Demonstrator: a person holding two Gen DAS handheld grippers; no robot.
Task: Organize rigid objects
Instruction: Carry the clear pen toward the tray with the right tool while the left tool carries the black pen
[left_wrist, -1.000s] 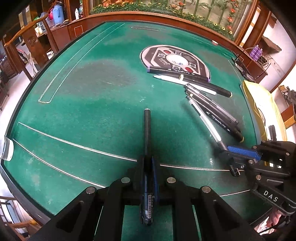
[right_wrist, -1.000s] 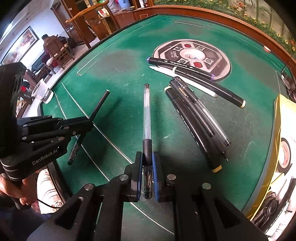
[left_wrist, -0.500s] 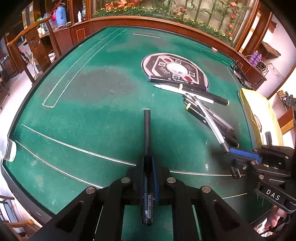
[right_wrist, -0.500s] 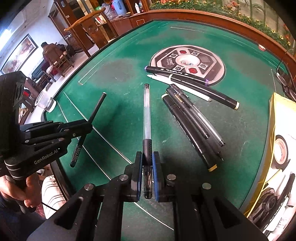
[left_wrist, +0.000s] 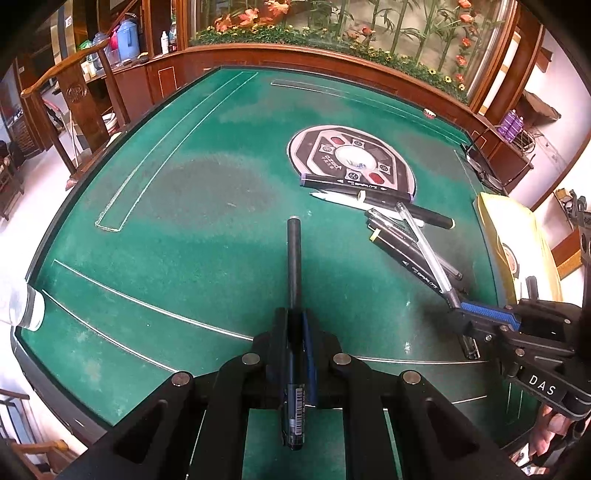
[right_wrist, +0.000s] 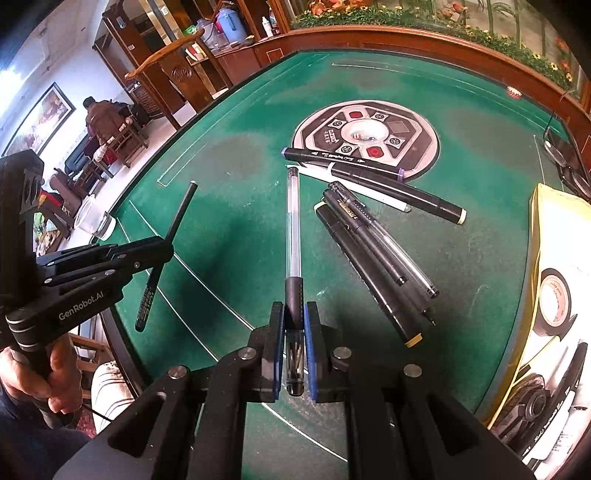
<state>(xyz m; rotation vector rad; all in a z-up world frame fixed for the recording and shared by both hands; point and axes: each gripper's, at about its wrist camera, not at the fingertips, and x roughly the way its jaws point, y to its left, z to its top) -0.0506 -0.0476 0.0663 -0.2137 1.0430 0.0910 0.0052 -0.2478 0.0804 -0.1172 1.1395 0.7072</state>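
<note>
Pens, light, stiff, slick-barrelled. Left hand-held gripper (left_wrist: 295, 332) clamped on black pen (left_wrist: 294, 258), right hand-held gripper (right_wrist: 294, 325) clamped on clear pen (right_wrist: 293, 221) at its rubber grip, above green desk (right_wrist: 240, 240). Best pinched mid-barrel, probably.

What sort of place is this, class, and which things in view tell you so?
Probably a mahjong or tea parlour: a green felt table with a round control panel in its middle, carved wooden chairs beside it, and a seated person beyond.

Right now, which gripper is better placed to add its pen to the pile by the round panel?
Right. Right gripper holds the clear pen beside the pen pile; left gripper with its black pen sits farther away.
</note>
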